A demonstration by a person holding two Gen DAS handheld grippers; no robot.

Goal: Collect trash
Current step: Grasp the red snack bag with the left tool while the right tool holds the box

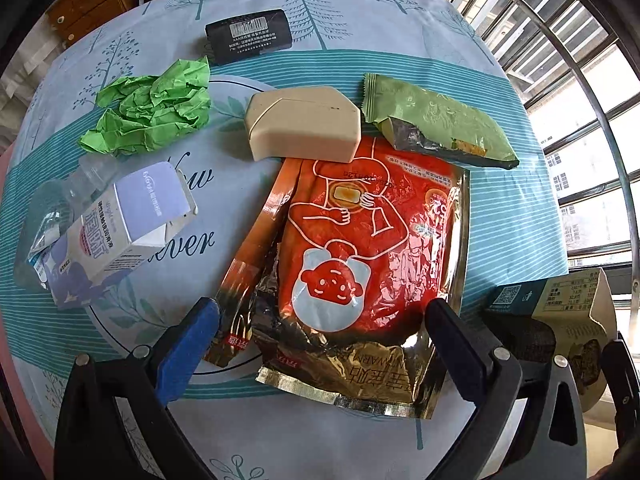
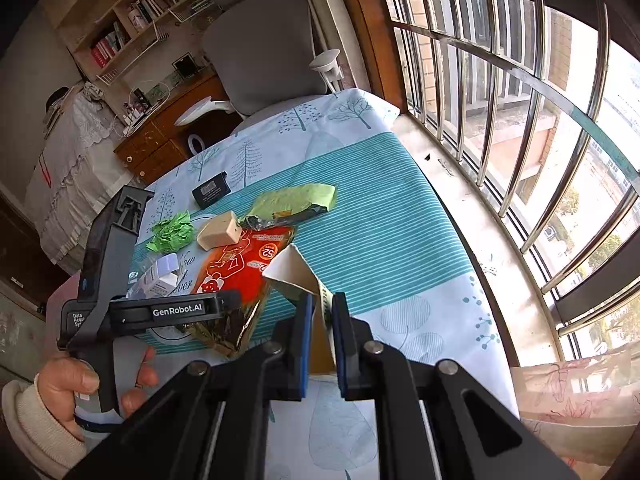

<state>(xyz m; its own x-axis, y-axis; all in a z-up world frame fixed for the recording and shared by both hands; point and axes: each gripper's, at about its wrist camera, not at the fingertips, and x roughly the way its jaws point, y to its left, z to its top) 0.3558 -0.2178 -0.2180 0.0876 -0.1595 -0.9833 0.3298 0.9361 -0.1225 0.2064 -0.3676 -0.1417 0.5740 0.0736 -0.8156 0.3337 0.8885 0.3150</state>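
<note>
The left gripper [image 1: 322,320] is pointing straight down over the table [image 1: 500,208], its jaws standing wide apart with nothing between the pads; the blue-padded finger is sitting at the lower left of the left wrist view and the dark one at the lower right, straddling the near end of the red foil pouch [image 1: 360,248]. In the right wrist view a hand [image 2: 80,384] in a cream sleeve [image 2: 28,428] is gripping that tool's handle at the lower left of the frame.

The right gripper [image 2: 322,316] is tilting downward at the lower centre of its own view, and its jaws are pinched on a flap of an opened cardboard box [image 2: 296,276], which is sticking up above the pads. The same box is showing at the lower right edge of the left wrist view.

The remaining trash is lying across the middle of the table: crumpled green paper [image 1: 152,116] at the upper left, a black packet [image 1: 250,36] beyond it, a beige case [image 1: 304,124] touching the pouch's far edge, a green wrapper [image 1: 440,124] to its right, and a pale lilac carton [image 1: 124,224] lying over a clear plastic bottle [image 1: 52,208] at the left. A grey chair [image 2: 264,52] is standing behind the table, and window bars [image 2: 500,92] are filling the right side.
</note>
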